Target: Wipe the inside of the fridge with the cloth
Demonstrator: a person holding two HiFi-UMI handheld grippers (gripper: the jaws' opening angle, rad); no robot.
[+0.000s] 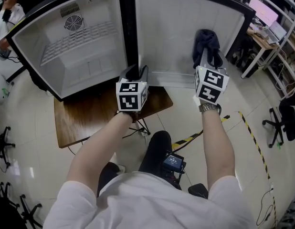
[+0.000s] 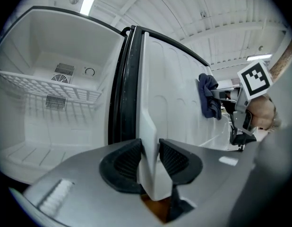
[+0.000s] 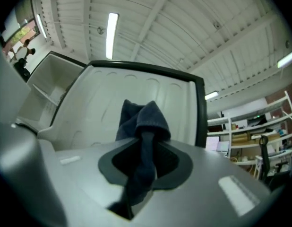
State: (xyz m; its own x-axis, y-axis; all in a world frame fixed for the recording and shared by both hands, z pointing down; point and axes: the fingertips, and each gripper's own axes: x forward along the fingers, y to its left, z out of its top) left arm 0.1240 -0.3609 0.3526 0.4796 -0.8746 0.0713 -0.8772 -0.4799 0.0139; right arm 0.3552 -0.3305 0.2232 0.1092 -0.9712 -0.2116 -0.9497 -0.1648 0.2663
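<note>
A small white fridge stands open on a wooden table, its door swung out to the right. My left gripper is shut on the white lower edge of the door, both pads pressed on it. A dark blue cloth hangs from my right gripper, which is shut on it. The cloth lies bunched against the door's inner panel. From the left gripper view, the cloth and the right gripper show at the right, up against the door.
Inside the fridge are a wire shelf and a round fan vent. The wooden table juts toward me. A person sits at far left. A desk with screens, office chairs and striped floor tape lie to the right.
</note>
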